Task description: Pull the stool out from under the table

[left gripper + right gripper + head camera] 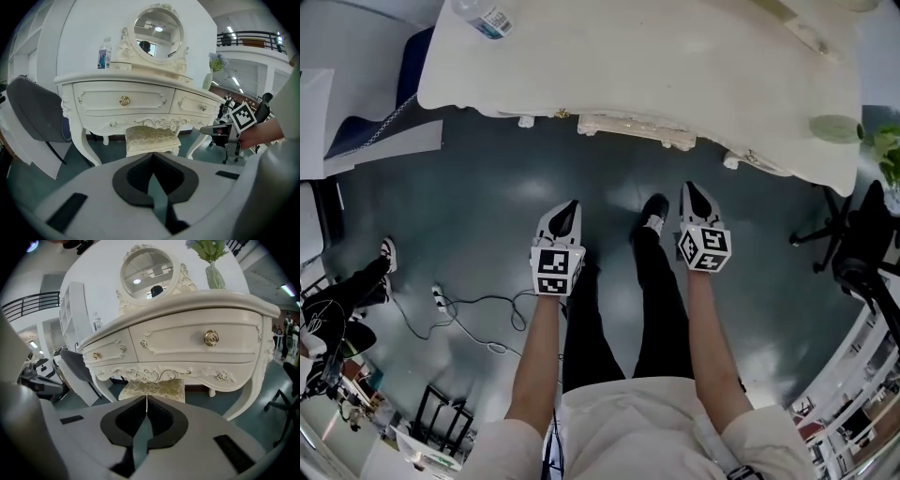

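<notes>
A big open office or lab hall rather than a home. An ornate white bench with a round mirror stands staged on a dark glossy floor. A railed upper gallery overlooks it, a rolling office chair stands at the right, and loose cables trail at the left.

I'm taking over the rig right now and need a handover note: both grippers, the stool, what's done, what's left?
Left gripper: jaws shut, empty, held in front of the table.
Right gripper: jaws shut, empty, beside the left one.
White carved stool with cream patterned cushion: tucked under the ornate white dressing table, between its front legs, untouched.
Done: nothing yet.
Left: open the jaws, probably grip the seat's front edge, then pull the stool out towards you.
</notes>
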